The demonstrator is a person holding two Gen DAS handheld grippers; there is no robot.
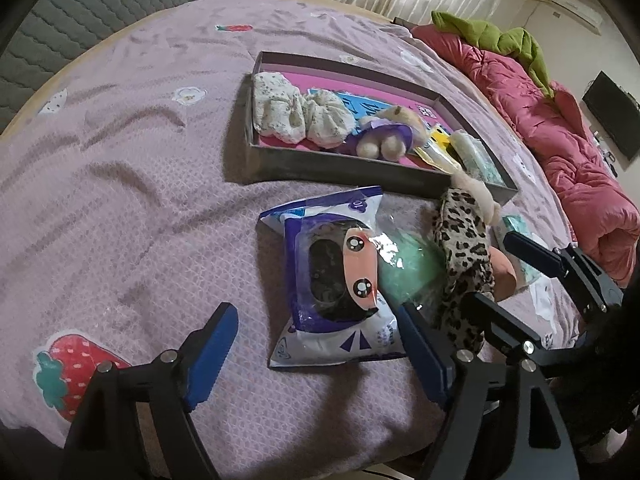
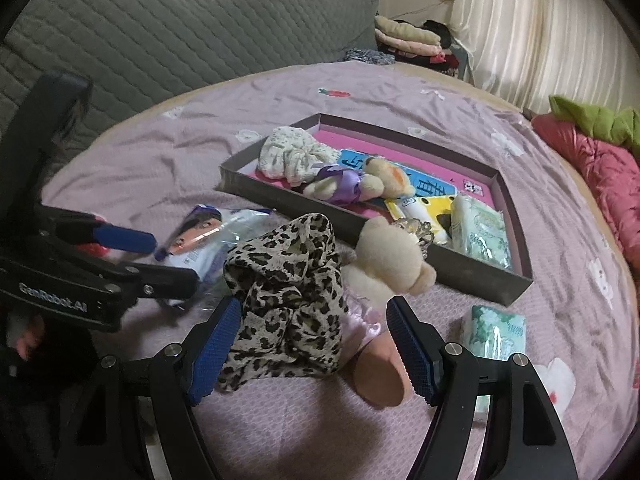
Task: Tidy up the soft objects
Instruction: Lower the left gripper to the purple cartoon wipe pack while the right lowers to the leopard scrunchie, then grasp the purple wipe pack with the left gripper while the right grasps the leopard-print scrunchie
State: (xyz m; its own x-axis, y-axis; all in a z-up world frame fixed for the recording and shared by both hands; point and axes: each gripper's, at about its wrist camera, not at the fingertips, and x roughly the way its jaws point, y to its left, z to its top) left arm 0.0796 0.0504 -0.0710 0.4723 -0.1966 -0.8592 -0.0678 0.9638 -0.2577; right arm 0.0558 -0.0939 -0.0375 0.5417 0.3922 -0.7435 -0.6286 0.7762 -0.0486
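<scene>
Black tool (image 1: 316,350), blue ridged pads (image 1: 212,354), silver screws.

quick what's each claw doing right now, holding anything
Left claw: open, holding nothing, above the purple packet.
Right claw: open, holding nothing, straddling the leopard-print cloth.

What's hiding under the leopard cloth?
The leopard cloth drapes over a cream plush toy. Its head and one pink foot stick out, with a bit of pink fabric. The body beneath is covered, so its shape can't be seen.
</scene>
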